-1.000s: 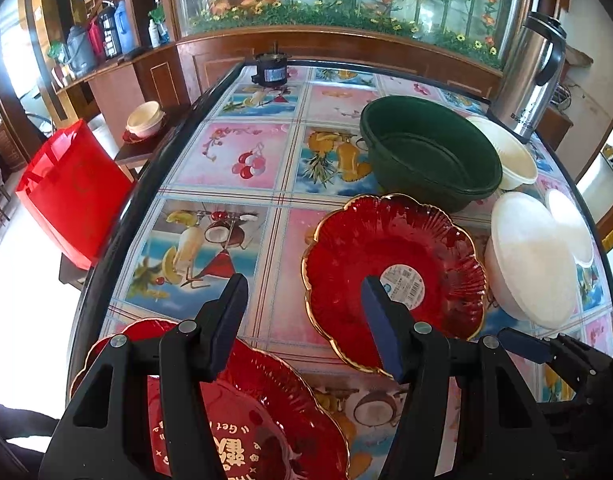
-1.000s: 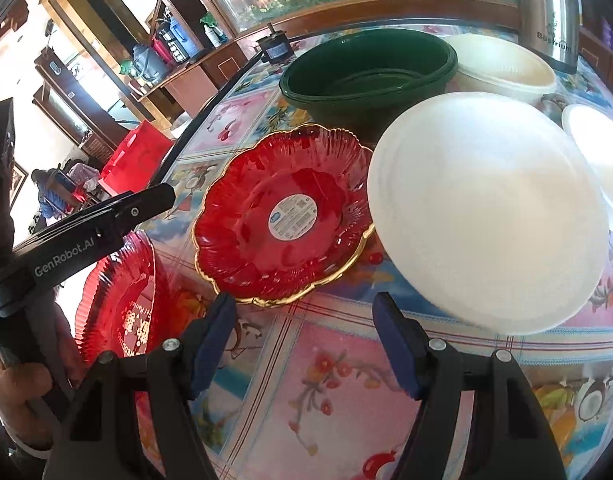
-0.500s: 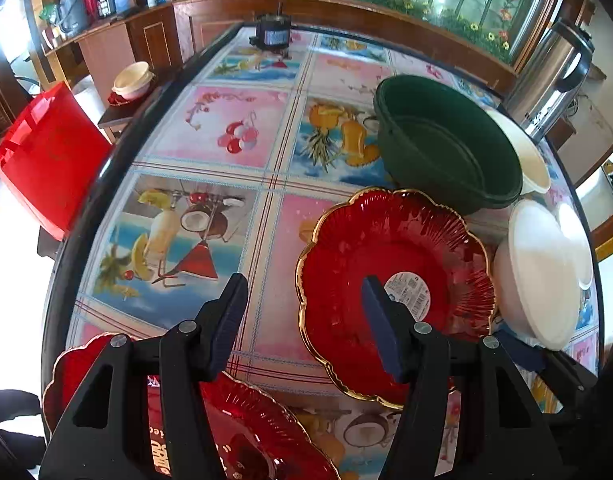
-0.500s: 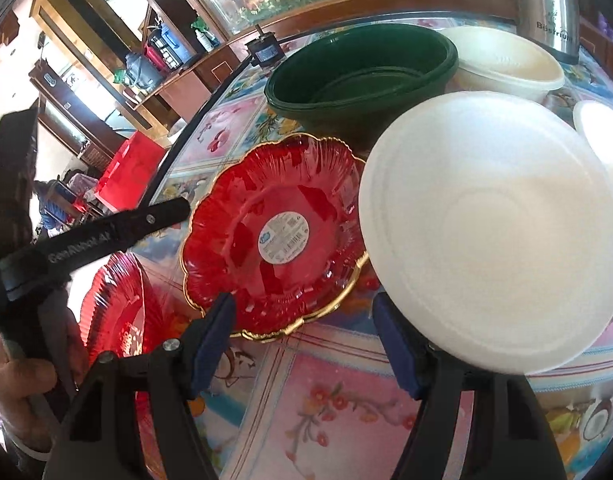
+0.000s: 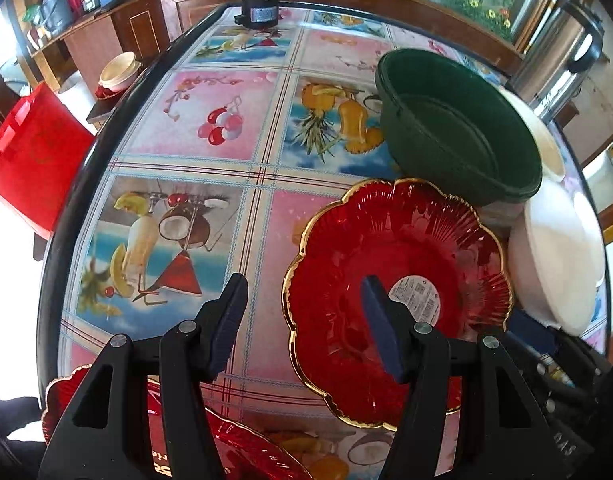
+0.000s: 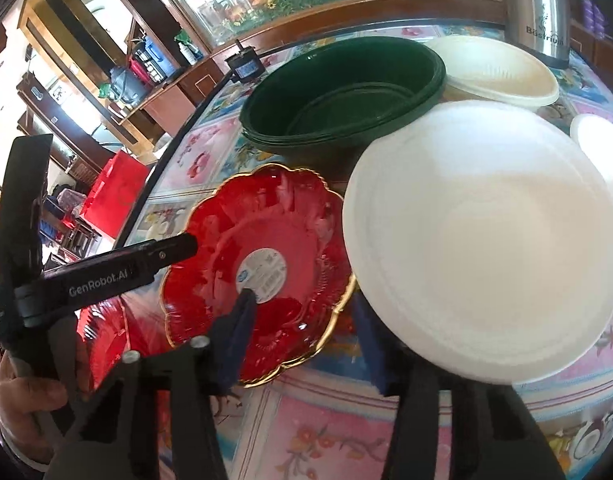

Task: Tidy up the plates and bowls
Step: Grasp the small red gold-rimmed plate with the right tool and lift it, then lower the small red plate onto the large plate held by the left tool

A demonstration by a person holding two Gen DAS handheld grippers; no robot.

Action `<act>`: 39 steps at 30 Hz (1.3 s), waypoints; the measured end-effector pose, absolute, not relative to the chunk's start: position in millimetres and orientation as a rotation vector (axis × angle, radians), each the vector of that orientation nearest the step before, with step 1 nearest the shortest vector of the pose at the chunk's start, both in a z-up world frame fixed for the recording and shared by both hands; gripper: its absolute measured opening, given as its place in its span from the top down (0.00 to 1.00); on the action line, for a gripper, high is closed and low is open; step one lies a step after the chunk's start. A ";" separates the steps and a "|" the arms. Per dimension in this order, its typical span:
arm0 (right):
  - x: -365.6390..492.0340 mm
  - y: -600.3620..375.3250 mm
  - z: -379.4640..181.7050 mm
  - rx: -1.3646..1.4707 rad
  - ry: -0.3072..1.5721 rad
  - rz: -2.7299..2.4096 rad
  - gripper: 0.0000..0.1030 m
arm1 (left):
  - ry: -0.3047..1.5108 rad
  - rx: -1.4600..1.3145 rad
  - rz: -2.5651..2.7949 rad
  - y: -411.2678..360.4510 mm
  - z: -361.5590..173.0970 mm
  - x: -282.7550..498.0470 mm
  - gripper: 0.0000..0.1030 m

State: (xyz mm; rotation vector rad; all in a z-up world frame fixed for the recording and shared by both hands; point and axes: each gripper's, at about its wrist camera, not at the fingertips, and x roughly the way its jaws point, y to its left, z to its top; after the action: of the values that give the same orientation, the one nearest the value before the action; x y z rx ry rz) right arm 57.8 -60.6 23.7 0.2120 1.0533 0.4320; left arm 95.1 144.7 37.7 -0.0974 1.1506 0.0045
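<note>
Your right gripper (image 6: 302, 334) has dropped onto the red plate (image 6: 262, 264) — jaws closing astride its near gold rim, not yet clamped — so finish the pinch, then lift.

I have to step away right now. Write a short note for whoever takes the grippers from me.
Right gripper: jaws closing around the near rim of the red gold-rimmed plate; the pads do not look pressed on it yet.
Left gripper: open, holding nothing, over that plate's left edge.
On the table: green bowl behind the plate, white dish to its right, cream bowl behind it, second red plate at the near edge.
Done: nothing stacked.
Left: grip and stack the red plates, then sort the bowls.
</note>
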 end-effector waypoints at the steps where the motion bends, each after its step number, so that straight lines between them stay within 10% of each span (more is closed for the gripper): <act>1: 58.3 -61.1 22.5 0.210 1.056 0.427 0.58 | 1.156 -0.094 0.004 143.9 36.5 95.8 0.42; 12: 64.8 -62.3 14.6 0.205 1.070 0.385 0.85 | 1.189 -0.127 -0.009 147.9 26.7 105.2 0.43; 19: 66.0 -62.9 15.3 0.194 1.067 0.390 0.89 | 1.178 -0.084 0.000 145.8 25.9 105.7 0.82; 39: 53.7 -55.1 34.0 0.165 1.035 0.422 0.88 | 1.104 -0.129 -0.006 161.7 56.3 77.1 0.85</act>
State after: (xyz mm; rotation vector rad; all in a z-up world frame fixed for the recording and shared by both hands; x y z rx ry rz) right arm 53.7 -55.1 34.0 0.1645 1.0350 0.4220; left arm 77.1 161.7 56.3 -0.1286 1.1039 -0.0060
